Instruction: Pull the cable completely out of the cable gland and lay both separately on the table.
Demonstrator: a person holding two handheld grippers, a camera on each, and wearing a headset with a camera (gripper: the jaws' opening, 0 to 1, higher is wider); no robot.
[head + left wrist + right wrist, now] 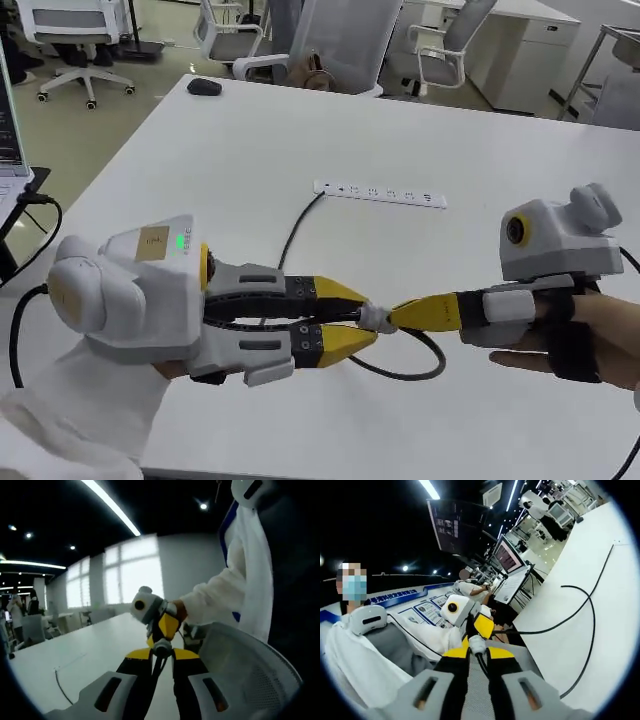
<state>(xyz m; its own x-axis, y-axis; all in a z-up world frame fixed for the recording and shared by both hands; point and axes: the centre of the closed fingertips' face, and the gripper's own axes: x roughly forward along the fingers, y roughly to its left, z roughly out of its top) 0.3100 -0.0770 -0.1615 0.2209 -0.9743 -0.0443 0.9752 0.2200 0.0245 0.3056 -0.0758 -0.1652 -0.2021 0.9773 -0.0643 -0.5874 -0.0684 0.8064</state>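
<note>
Over the white table (200,170) my two grippers meet tip to tip. The small white cable gland (376,319) sits between them with the black cable (420,372) threaded through it. My right gripper (392,318) comes in from the right and is shut on the gland (476,643). From the left, my left gripper (362,318) has its yellow tips closed on the cable right beside the gland (161,648). The cable loops on the table below the grippers, and its long end (590,630) trails across the tabletop. Each gripper view faces the other gripper.
A white power strip (380,195) lies across the middle of the table beyond the grippers. A dark mouse (204,87) rests near the far left edge. Office chairs (340,40) stand behind the table, and a laptop (8,130) sits at the left.
</note>
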